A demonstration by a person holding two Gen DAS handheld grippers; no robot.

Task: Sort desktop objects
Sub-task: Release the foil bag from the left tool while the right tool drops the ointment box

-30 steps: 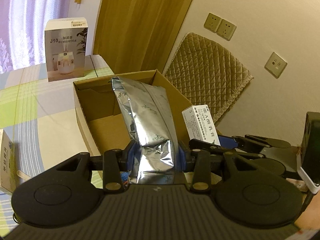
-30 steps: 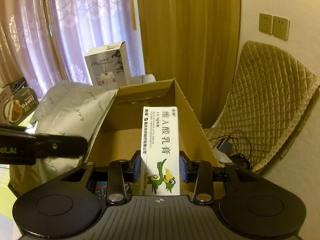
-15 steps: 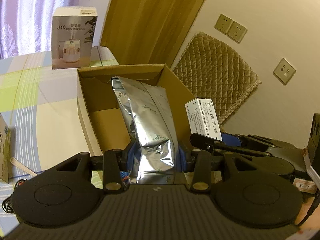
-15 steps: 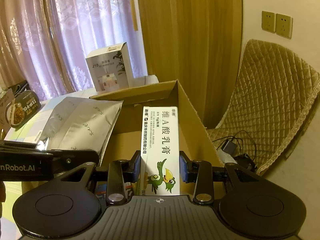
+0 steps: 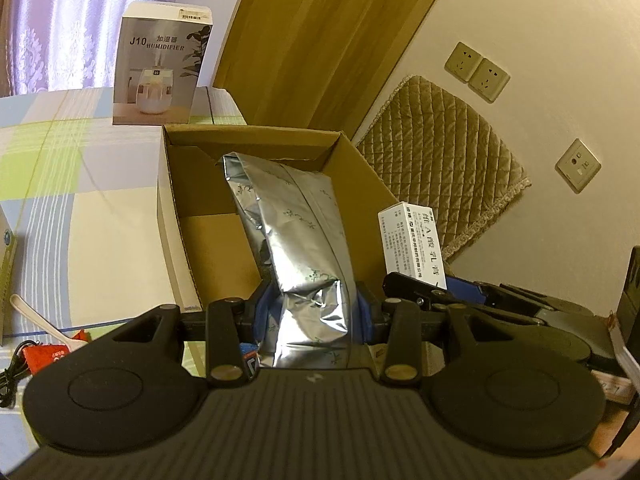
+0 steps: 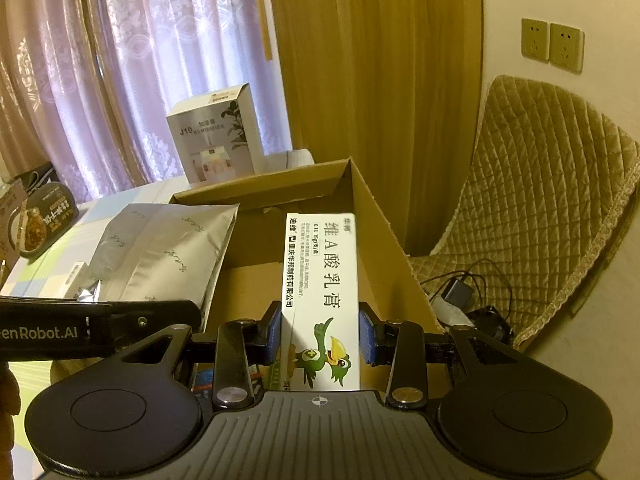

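Table (image 5: pixel 100 220) with a checked cloth spreads ahead-left of the left gripper. Open cardboard box (image 5: pixel 168 216) sits on it, directly ahead of both grippers, flaps up, floor mostly bare cardboard. Quilted chair cushion (image 6: pixel 540 208) is to the right of the right gripper, against the wall. Humidifier box (image 5: pixel 160 68) stands upright beyond the cardboard box's far-left corner.

Left gripper (image 5: pixel 312 312) is clamped on the bottom end of a silver foil pouch (image 5: pixel 296 232); the pouch extends forward from the jaws over the box opening, top end near the far wall. Can't tell whether it touches the box floor.

Right gripper (image 6: pixel 320 332) is closed on a white ointment carton (image 6: pixel 320 280), green bird print near the jaws, long axis pointing forward over the box's right half. In the left wrist view the carton sits just right of the pouch, at the box's right wall.

Small stuff, left of the left gripper on the cloth: white plastic spoon (image 5: pixel 40 320), red sachet (image 5: pixel 52 354).
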